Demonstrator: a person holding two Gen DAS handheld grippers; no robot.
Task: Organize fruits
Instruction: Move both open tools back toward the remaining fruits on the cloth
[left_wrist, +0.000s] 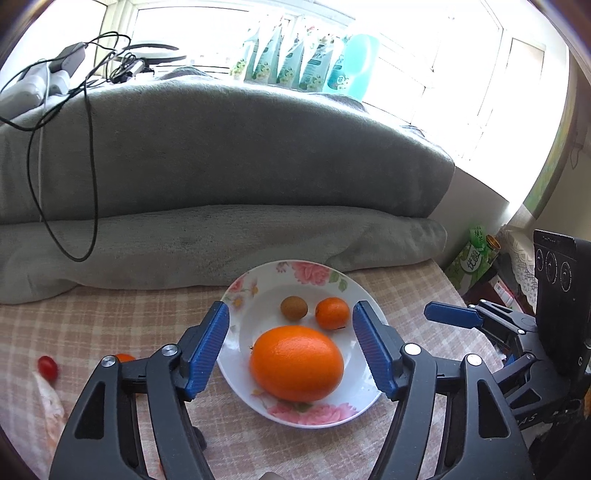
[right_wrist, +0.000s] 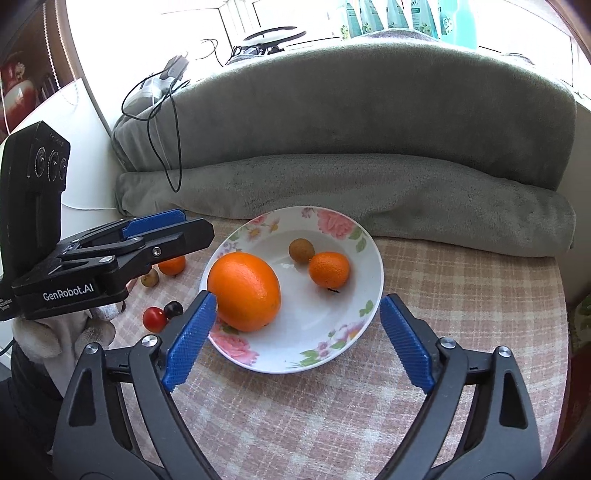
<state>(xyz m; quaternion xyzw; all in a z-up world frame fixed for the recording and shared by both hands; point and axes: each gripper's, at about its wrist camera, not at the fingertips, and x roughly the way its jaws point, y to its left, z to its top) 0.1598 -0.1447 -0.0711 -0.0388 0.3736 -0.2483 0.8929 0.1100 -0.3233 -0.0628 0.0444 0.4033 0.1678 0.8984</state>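
While both grippers hover over the floral plate (right_wrist: 373, 266) with nothing between their blue pads, three fruits already lie in it: a large orange (right_wrist: 244, 291) at the near left, a small mandarin (right_wrist: 329, 270) and a brown round fruit (right_wrist: 301, 250) touching it at the back. The left gripper (left_wrist: 291, 345) stands released, its jaws framing the large orange without contact; the right gripper (right_wrist: 297, 341) is likewise spread wide and empty, its left pad just beside that orange. Several fruits remain on the checked cloth (right_wrist: 332, 406) left of the plate: a red cherry tomato (right_wrist: 153, 319), a dark one (right_wrist: 173, 309), another mandarin (right_wrist: 172, 265) and a pale round fruit (right_wrist: 150, 277). A likely fault is a pad nudging the large orange or the plate rim, sending fruit rolling onto the cloth. The left gripper's body hides part of the loose fruit, so the count is uncertain; the pale fruit's kind cannot be made out.
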